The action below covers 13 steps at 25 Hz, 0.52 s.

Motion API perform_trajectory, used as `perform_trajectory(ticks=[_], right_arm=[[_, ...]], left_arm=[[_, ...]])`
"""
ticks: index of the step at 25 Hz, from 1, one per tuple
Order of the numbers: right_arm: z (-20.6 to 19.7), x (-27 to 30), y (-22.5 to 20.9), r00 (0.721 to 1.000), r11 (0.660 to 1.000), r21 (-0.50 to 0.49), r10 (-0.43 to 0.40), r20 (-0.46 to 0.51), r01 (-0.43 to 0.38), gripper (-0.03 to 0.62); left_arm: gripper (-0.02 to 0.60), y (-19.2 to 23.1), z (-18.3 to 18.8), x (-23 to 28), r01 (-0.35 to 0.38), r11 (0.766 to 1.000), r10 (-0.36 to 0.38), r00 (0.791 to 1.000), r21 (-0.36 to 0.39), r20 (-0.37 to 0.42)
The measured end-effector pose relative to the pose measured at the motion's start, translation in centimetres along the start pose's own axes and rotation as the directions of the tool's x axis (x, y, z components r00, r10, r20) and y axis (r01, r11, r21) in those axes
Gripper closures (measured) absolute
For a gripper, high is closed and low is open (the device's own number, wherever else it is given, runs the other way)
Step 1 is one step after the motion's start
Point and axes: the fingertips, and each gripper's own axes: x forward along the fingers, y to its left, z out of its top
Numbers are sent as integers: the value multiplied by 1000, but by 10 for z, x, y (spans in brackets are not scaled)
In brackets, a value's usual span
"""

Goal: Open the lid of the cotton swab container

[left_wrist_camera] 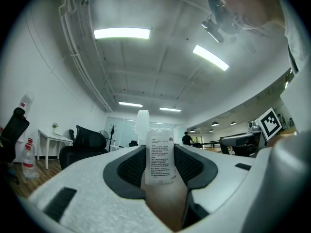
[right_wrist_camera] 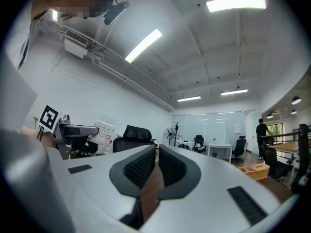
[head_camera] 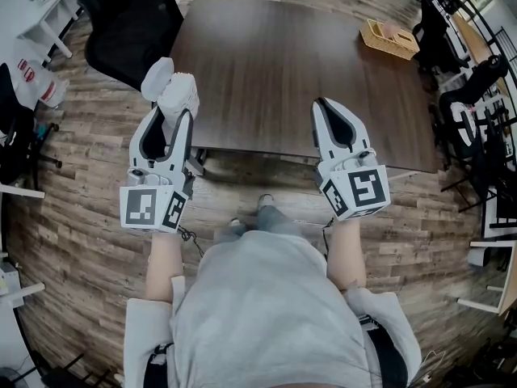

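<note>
Cotton swab container stands upright between the pads of the left gripper, which is clamped on its two sides. Its printed label faces back toward the gripper's camera, and white swab tips show at its top. Its lid is flipped up and stands open behind the mouth, on the side away from the person; in the head view the lid hangs out beyond the left edge of the table. The container is held in the air right at the table's near left corner, its body over the left edge. The right gripper is held alongside, well apart toward the table's right, its jaws pressed together with nothing between them and its tips just over the table's near edge. Beyond both grippers the dark tabletop is open surface across its middle, and a wicker basket sits at the table's far right corner. Wood floor runs along the table's near edge, where the person stands, and along its left edge up to a black office chair drawn close to the table's far left corner. More black chairs crowd the floor off the table's right side, leaving less room there than on its left.
</note>
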Motion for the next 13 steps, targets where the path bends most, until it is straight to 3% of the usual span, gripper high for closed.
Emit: perform_trajectory(ticks=[13], right_arm=[[6, 0, 7, 1000, 1000, 3, -3, 16, 3, 568]], left_arm=[[399, 0, 1, -3, 17, 1000, -17, 1000, -16, 10]])
